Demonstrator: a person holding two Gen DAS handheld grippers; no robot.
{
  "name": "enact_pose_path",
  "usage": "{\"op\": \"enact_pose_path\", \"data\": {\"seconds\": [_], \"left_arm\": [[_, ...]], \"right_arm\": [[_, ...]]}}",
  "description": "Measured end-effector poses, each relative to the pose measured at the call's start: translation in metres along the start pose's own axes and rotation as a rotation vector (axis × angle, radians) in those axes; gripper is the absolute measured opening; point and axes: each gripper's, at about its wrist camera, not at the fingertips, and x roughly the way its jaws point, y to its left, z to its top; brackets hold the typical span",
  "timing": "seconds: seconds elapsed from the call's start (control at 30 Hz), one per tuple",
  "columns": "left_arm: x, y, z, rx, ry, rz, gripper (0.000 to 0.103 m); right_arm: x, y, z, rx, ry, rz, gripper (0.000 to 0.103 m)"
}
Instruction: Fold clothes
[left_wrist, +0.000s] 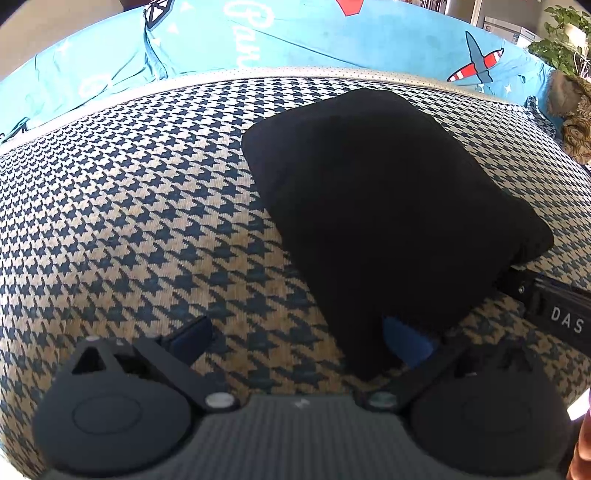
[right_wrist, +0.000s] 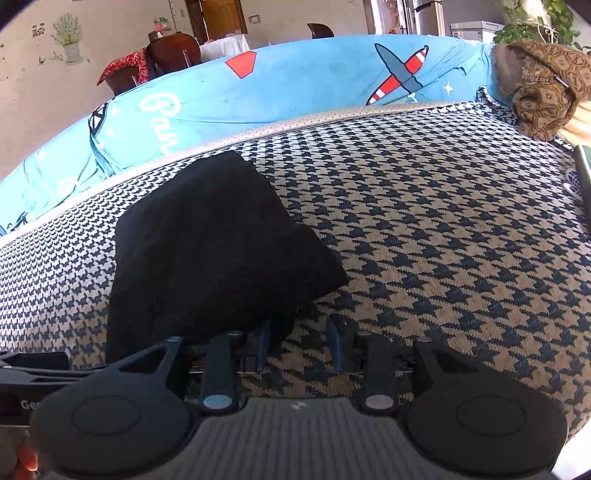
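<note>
A black garment (left_wrist: 388, 206) lies folded into a thick rectangle on the houndstooth cover (left_wrist: 129, 221). My left gripper (left_wrist: 299, 339) is open at its near corner; its right blue pad (left_wrist: 406, 343) touches the cloth's edge, its left pad (left_wrist: 192, 338) lies on the cover. In the right wrist view the garment (right_wrist: 214, 251) lies to the left. My right gripper (right_wrist: 301, 343) is open at the garment's near right corner, with the left pad (right_wrist: 264, 343) partly hidden under the cloth. The right gripper's body (left_wrist: 554, 314) shows in the left wrist view beside the garment.
A blue sheet with plane prints (right_wrist: 295, 85) covers the sofa back behind the cover. A brown patterned cloth (right_wrist: 543, 88) lies at the far right corner. A dark flat object (right_wrist: 583, 173) is at the right edge. Chairs and a plant stand beyond.
</note>
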Motion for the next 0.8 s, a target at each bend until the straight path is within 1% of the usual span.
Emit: {"op": "enact_pose_path", "data": {"seconds": [0.17, 0.3, 0.47, 0.57, 0.73, 0.8], "left_arm": [[0.002, 0.002, 0.001, 0.003, 0.003, -0.001, 0.103], [0.001, 0.001, 0.001, 0.003, 0.003, -0.001, 0.103], [0.000, 0.001, 0.000, 0.004, 0.000, -0.002, 0.103], [0.000, 0.002, -0.001, 0.008, -0.007, -0.006, 0.103], [-0.003, 0.003, -0.002, 0.015, -0.011, -0.006, 0.103], [-0.003, 0.003, -0.002, 0.015, -0.010, -0.005, 0.103]], "right_arm": [[-0.009, -0.005, 0.003, 0.027, 0.025, 0.017, 0.039], [-0.019, -0.007, 0.001, 0.021, 0.013, 0.005, 0.050], [-0.020, -0.007, -0.002, 0.023, 0.031, 0.006, 0.051], [-0.019, -0.004, 0.000, 0.002, 0.063, 0.009, 0.051], [-0.022, -0.001, 0.016, -0.052, 0.101, 0.057, 0.052], [-0.022, 0.001, 0.023, -0.093, 0.130, 0.067, 0.052]]}}
